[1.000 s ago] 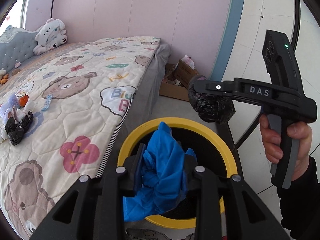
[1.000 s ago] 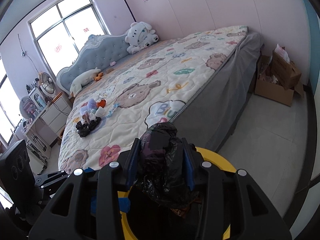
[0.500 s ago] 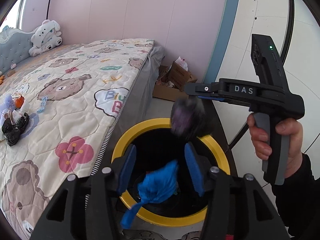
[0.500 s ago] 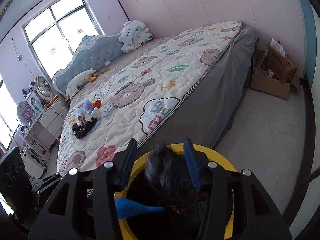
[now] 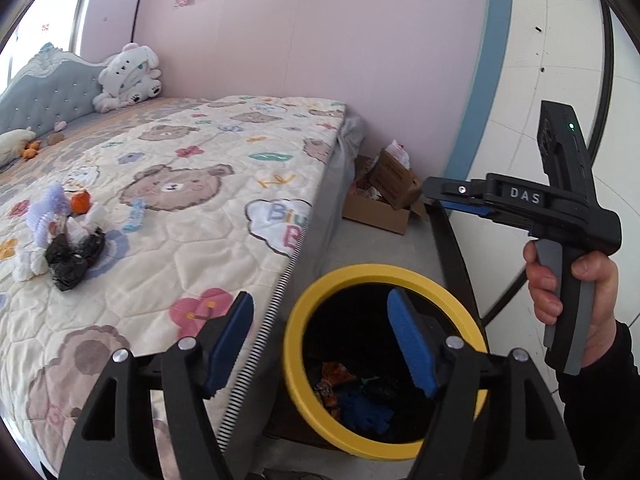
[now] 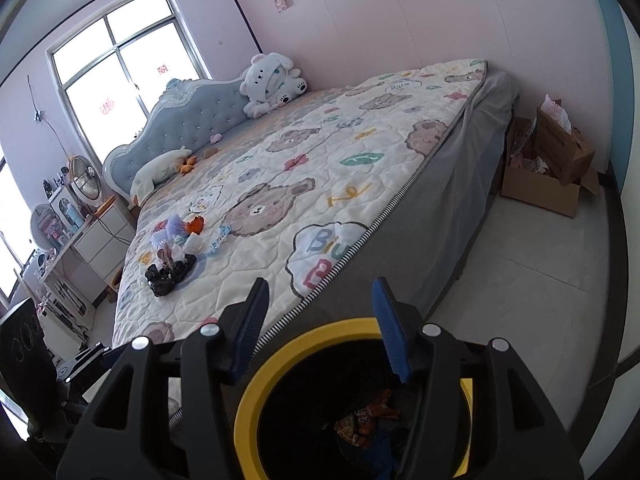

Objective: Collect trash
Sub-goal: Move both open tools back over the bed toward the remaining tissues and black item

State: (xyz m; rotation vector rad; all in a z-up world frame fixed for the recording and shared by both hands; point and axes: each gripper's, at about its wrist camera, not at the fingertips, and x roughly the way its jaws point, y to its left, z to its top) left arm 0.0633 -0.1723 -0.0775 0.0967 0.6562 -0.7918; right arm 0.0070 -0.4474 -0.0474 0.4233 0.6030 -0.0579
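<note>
A yellow-rimmed bin (image 5: 372,272) stands on the floor by the bed corner. Inside it lie a blue crumpled piece (image 5: 364,408) and an orange wrapper (image 5: 332,380); the wrapper (image 6: 360,420) also shows in the right wrist view. My left gripper (image 5: 320,312) hovers over the bin's left rim, jaws opening, nothing between them. My right gripper (image 6: 320,292) hangs above the bin (image 6: 248,400), jaws opening and empty too; a hand holds it at the right of the left wrist view. A pile of trash with black bags (image 5: 72,256) lies on the bed (image 6: 168,272).
The bed (image 5: 192,240) with a bear-print quilt fills the left side. An open cardboard box (image 5: 384,200) of clutter sits by the pink wall. A white plush toy (image 6: 272,80) leans on the headboard. Drawers and a fan (image 6: 84,184) stand beyond the bed.
Both grippers let go: the blue piece and the black bag fell into the bin. Both pairs of jaws widened. The left gripper shifted left toward the bed edge.
</note>
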